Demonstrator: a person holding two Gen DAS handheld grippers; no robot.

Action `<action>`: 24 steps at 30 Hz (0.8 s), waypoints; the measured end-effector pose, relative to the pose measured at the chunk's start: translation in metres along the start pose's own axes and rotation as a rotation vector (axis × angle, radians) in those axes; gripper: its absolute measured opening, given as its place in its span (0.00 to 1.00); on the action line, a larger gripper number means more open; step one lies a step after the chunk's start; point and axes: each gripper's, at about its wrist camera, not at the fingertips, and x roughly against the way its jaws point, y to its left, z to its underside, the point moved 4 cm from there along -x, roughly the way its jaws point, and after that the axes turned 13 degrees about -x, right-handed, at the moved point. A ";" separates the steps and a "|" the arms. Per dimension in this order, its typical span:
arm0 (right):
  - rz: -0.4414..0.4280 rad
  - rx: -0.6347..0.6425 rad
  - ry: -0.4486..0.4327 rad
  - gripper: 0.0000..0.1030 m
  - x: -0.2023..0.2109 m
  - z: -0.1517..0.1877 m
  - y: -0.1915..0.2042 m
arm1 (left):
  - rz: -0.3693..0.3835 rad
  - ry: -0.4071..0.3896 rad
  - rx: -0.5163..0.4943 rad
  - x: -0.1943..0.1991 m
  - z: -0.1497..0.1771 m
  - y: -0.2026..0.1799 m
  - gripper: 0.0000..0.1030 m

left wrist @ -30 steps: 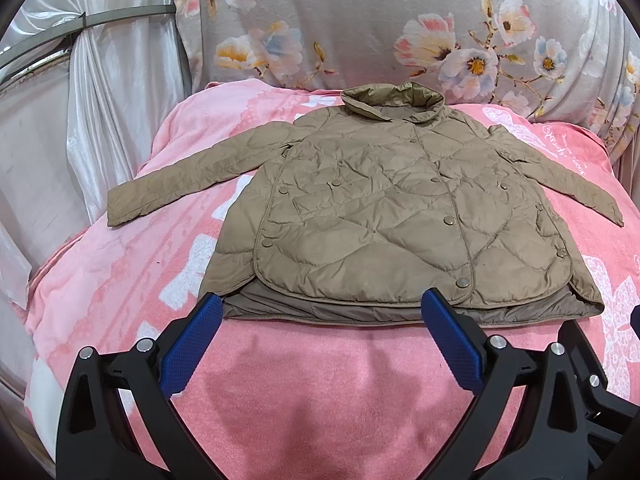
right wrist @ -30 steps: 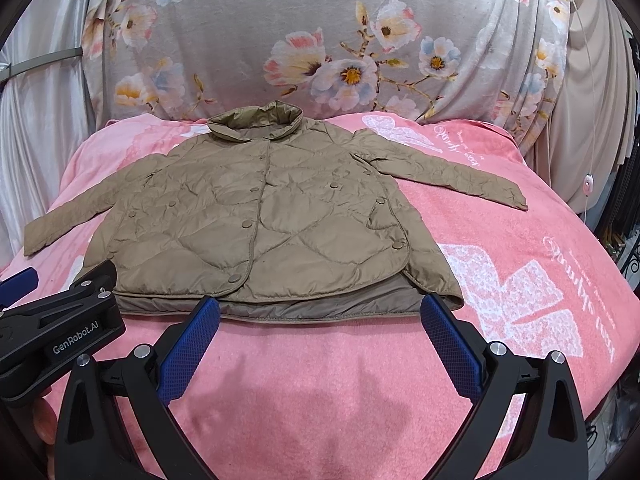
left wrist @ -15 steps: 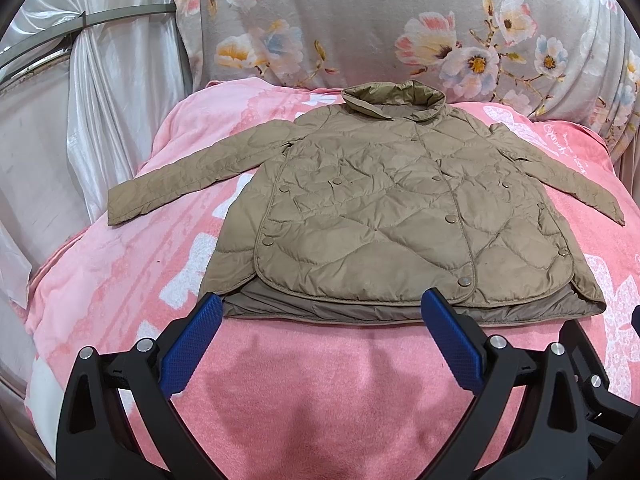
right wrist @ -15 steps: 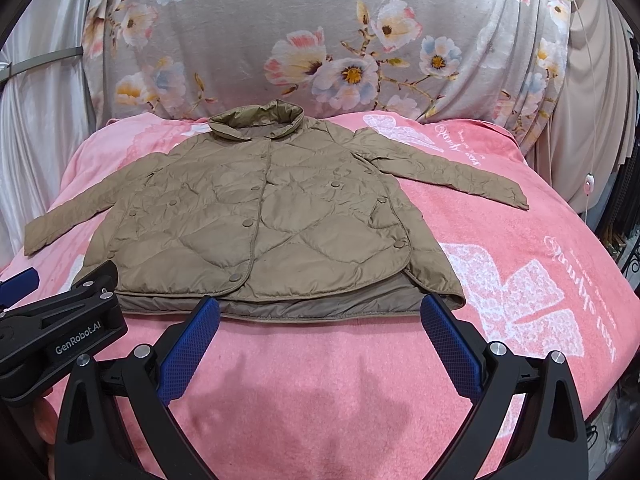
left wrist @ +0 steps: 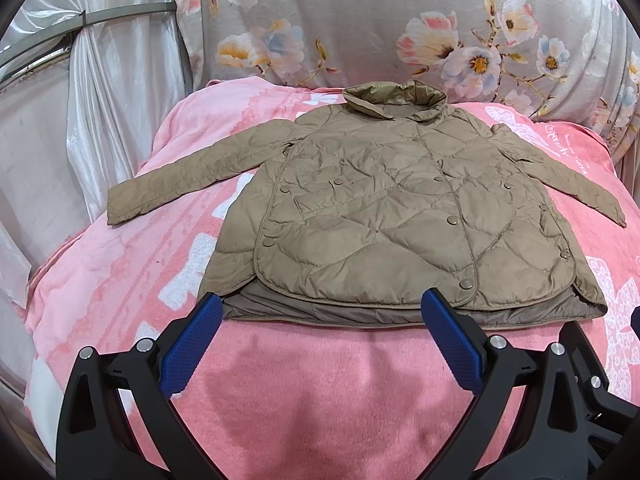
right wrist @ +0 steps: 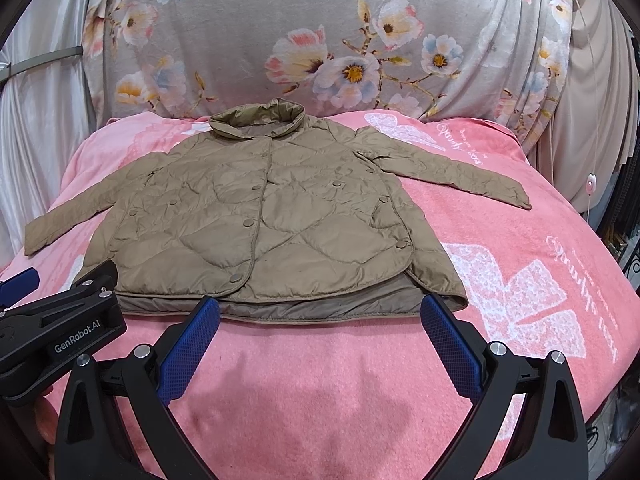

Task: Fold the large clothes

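A tan quilted jacket lies flat and buttoned on a pink blanket, collar at the far side, both sleeves spread out to the sides. It also shows in the right wrist view. My left gripper is open and empty, hovering just short of the jacket's near hem. My right gripper is open and empty, also just short of the hem, toward its right half. The body of the left gripper shows at the left edge of the right wrist view.
A grey floral cloth rises behind the bed. White curtains hang at the left, beige curtains at the right. The pink blanket with white bow prints drops off at both sides.
Both grippers have barely moved; the view of the jacket has shifted slightly. Nothing was gripped or released.
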 end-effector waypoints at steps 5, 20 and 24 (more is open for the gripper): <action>-0.024 -0.010 0.034 0.95 -0.014 -0.003 -0.004 | 0.002 0.016 0.004 -0.008 0.005 0.005 0.94; 0.055 -0.436 0.097 0.95 -0.163 -0.134 -0.220 | -0.100 0.031 0.049 -0.081 -0.054 0.051 0.94; 0.093 -0.556 0.066 0.95 -0.205 -0.163 -0.280 | -0.128 0.030 0.075 -0.105 -0.073 0.060 0.94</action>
